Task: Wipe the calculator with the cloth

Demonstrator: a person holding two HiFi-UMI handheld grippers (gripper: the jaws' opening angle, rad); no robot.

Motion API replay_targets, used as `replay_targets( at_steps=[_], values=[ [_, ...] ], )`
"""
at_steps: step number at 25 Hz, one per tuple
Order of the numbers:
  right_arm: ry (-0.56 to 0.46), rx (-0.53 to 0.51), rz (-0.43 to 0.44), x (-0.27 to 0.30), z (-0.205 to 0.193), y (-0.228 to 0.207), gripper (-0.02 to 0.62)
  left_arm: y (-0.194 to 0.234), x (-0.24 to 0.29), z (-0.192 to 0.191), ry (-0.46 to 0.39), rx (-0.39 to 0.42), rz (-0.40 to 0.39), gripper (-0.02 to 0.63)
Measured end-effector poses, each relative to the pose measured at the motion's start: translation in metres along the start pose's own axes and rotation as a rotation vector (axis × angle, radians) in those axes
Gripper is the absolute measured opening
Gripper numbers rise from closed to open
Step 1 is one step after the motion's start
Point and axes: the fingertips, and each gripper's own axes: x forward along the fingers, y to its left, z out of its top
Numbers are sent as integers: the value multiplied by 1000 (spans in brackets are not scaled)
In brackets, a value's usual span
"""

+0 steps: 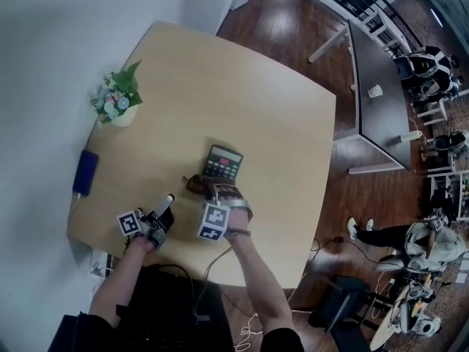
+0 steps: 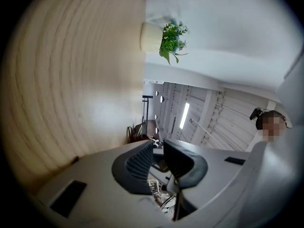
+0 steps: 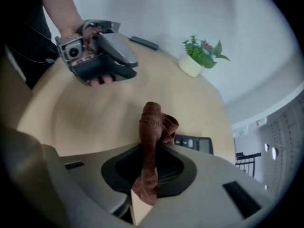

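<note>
The dark calculator [image 1: 222, 163] lies flat near the middle of the light wood table [image 1: 278, 123]. Just in front of it my right gripper [image 1: 207, 191] points steeply down, shut on a brown cloth [image 1: 196, 185]. In the right gripper view the cloth [image 3: 153, 127] stands bunched between the jaws, with the calculator [image 3: 194, 143] right behind it. My left gripper [image 1: 167, 200] hovers near the table's front left edge, away from the calculator. Its jaws are shut with nothing between them [image 2: 160, 148]. The right gripper view also shows the left gripper [image 3: 102, 53] held in a hand.
A small potted plant [image 1: 117, 100] stands at the table's left side by the wall. A blue flat object [image 1: 85, 171] with a cable lies at the left edge. Other desks [image 1: 377, 86] and seated people are across the room to the right.
</note>
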Motion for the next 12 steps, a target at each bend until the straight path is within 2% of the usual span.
replay_targets(
  at_steps=[2, 4, 10, 12],
  values=[
    [-18, -13, 70, -5, 3, 27, 64, 0, 1, -1, 2, -1, -3, 57],
    [-31, 15, 72, -10, -1, 23, 64, 1, 1, 0, 3, 1, -5, 57],
    [10, 193, -165, -7, -32, -111, 64, 0, 1, 1, -2, 2, 1, 58],
    [36, 233, -197, 2, -39, -140, 65, 1, 1, 1, -4, -1, 2, 57]
  ],
)
